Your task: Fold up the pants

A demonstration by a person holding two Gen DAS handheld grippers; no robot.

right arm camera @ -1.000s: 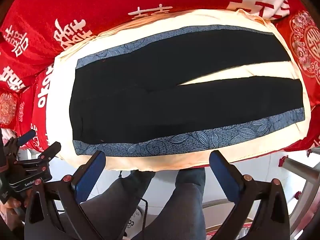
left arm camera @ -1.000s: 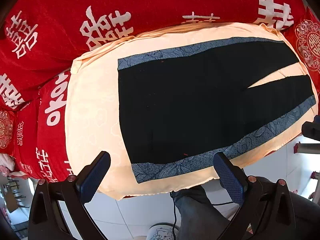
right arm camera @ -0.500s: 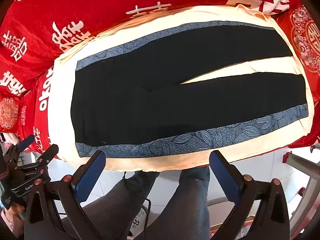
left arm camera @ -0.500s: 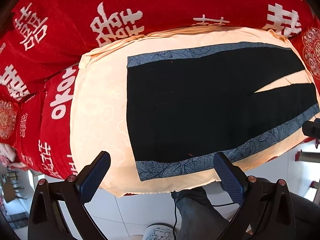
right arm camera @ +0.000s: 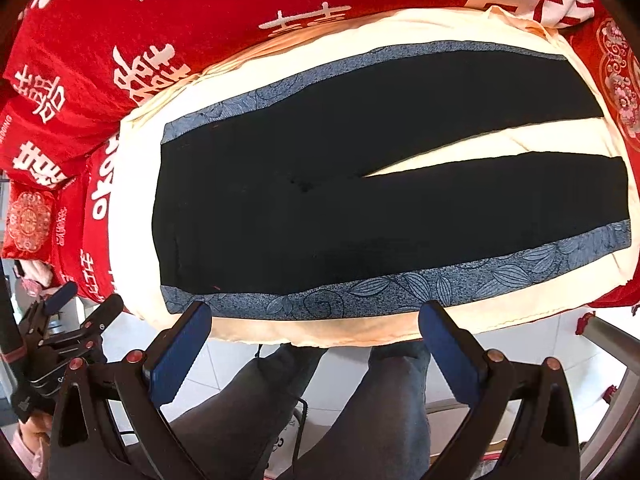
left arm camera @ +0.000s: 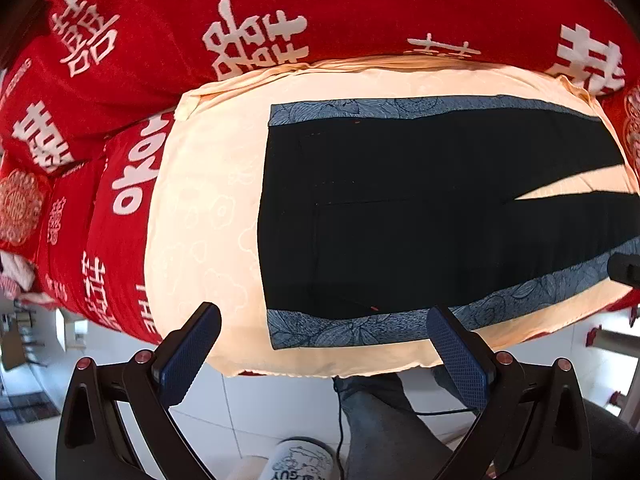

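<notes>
Black pants with blue leaf-print side stripes lie flat on a cream cushion, waistband to the left, legs spread to the right. My left gripper hovers open above the cushion's near edge, close to the waistband's near corner. My right gripper hangs open over the near blue stripe, further along the leg. Nothing sits between either pair of fingers. In the right wrist view the left gripper shows at the lower left, open.
Red bedding with white characters surrounds the cushion behind and to the left. Below the near edge are a white tiled floor and a person's legs in grey trousers. A metal frame stands at the lower right.
Both cameras have drifted slightly, so the pants sit further right in the left wrist view and a little lower in the right wrist view. Both grippers stay open; the pants have not moved.
</notes>
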